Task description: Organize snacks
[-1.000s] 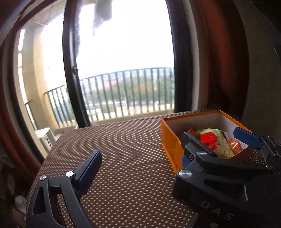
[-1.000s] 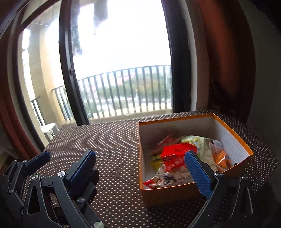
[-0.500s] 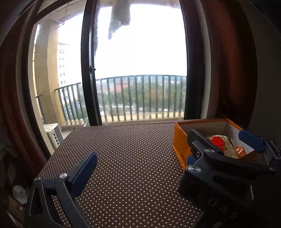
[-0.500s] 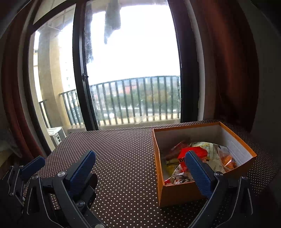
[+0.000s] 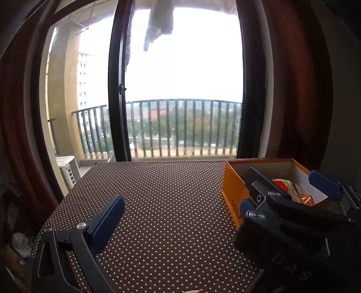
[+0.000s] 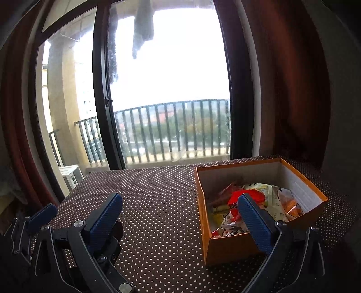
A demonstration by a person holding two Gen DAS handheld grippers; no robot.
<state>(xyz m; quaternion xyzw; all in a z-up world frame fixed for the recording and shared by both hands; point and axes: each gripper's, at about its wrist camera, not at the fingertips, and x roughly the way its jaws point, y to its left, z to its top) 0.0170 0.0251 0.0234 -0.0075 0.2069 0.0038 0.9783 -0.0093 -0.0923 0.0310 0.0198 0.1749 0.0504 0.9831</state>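
An orange cardboard box stands on the right of a brown dotted table. It holds several snack packets, among them a red one and a yellow-white one. My right gripper is open and empty, held above the table in front of the box, its right finger at the box's near wall. The box also shows in the left wrist view, partly hidden behind the right gripper. My left gripper is open and empty over the table, left of the box; only its left finger shows there.
The table's far edge meets a glass balcony door with a dark frame and a railing beyond it. Dark red curtains hang at right and left. A cloth hangs outside above. The table drops off at its left edge.
Both grippers have drawn back and tilted up, so the box looks smaller and farther and more of the window shows. Both stay open and empty.
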